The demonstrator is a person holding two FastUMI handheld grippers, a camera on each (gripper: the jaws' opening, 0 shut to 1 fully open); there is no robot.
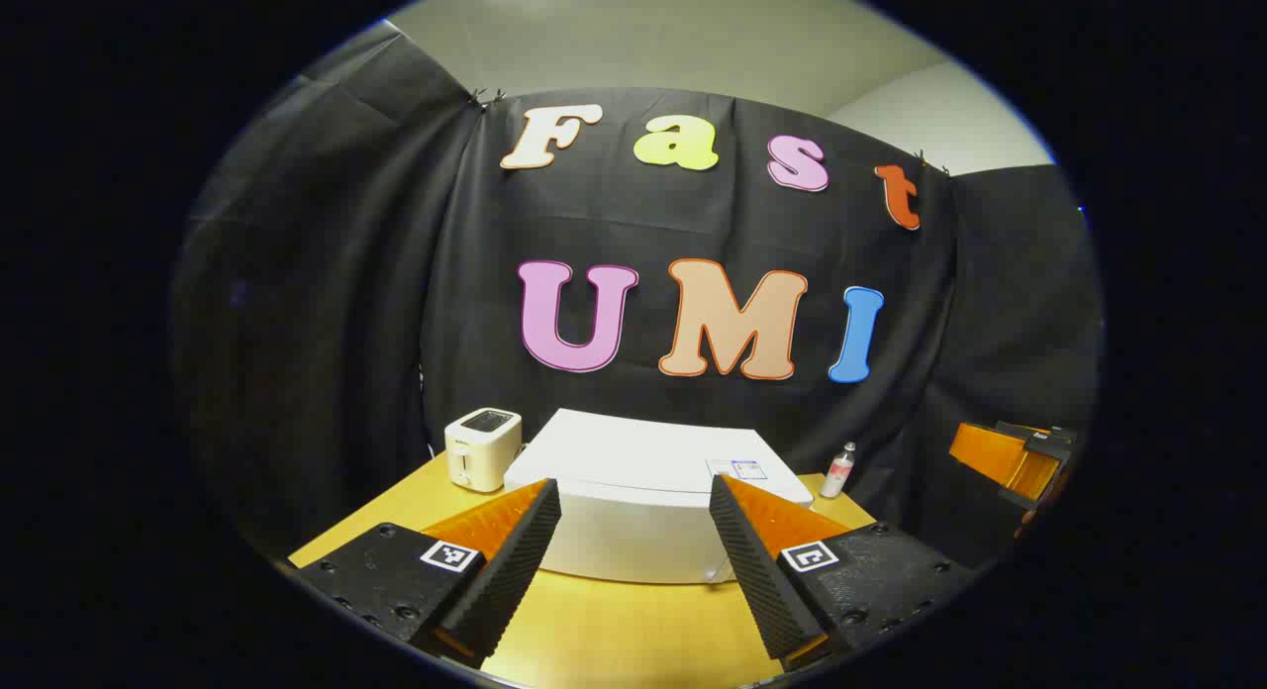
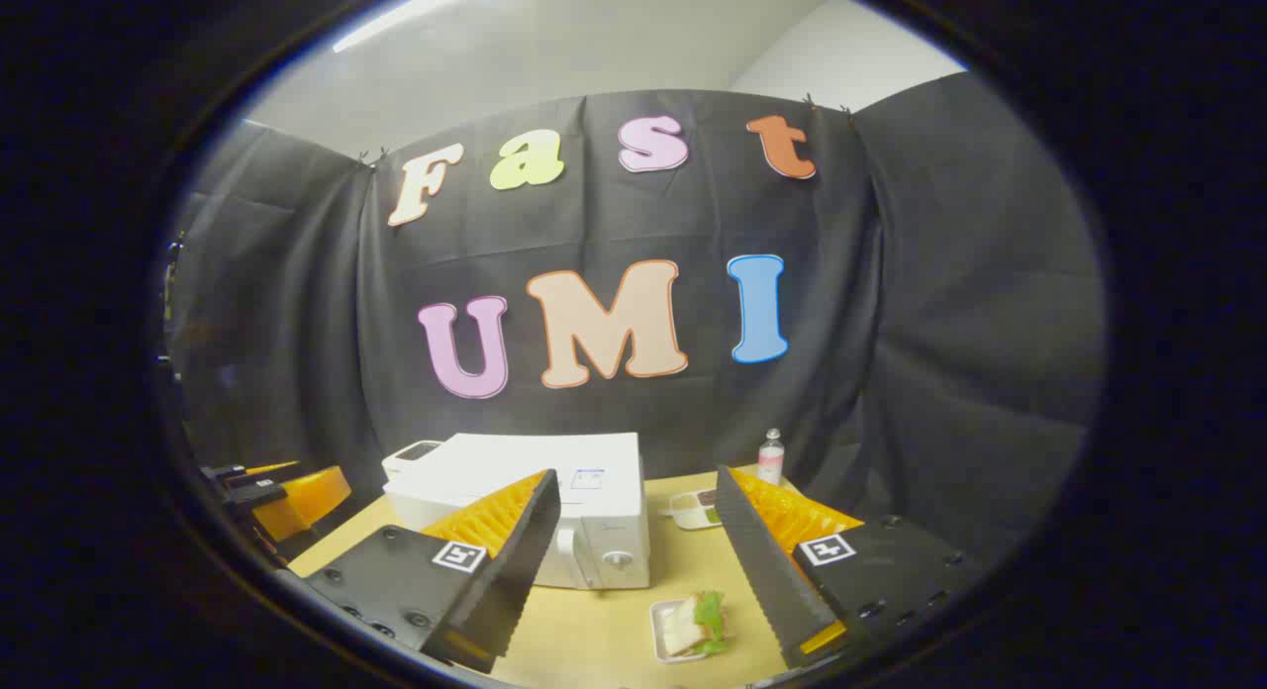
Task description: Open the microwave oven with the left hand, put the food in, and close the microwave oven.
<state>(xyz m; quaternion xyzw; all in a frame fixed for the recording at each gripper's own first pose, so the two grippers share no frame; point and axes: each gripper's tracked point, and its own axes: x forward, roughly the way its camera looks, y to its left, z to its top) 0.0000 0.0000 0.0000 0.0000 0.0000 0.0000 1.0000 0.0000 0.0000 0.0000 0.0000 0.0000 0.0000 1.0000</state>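
The white microwave (image 1: 633, 531) stands on the yellow table (image 1: 594, 630), straight ahead of my left gripper (image 1: 633, 481), which hovers open and empty in front of it. In the right gripper view the microwave (image 2: 594, 491) shows its front with the door closed, a handle and a knob. The food, a sandwich with lettuce on a small white tray (image 2: 691, 625), lies on the table below my open, empty right gripper (image 2: 635, 474). The other gripper appears far right (image 1: 1015, 459) in the left gripper view and far left (image 2: 282, 496) in the right gripper view.
A white toaster (image 1: 482, 448) stands left of the microwave, near the back. A small bottle (image 2: 770, 456) and another small dish (image 2: 693, 509) sit to the microwave's right by the black cloth. The table's front edge is near both grippers.
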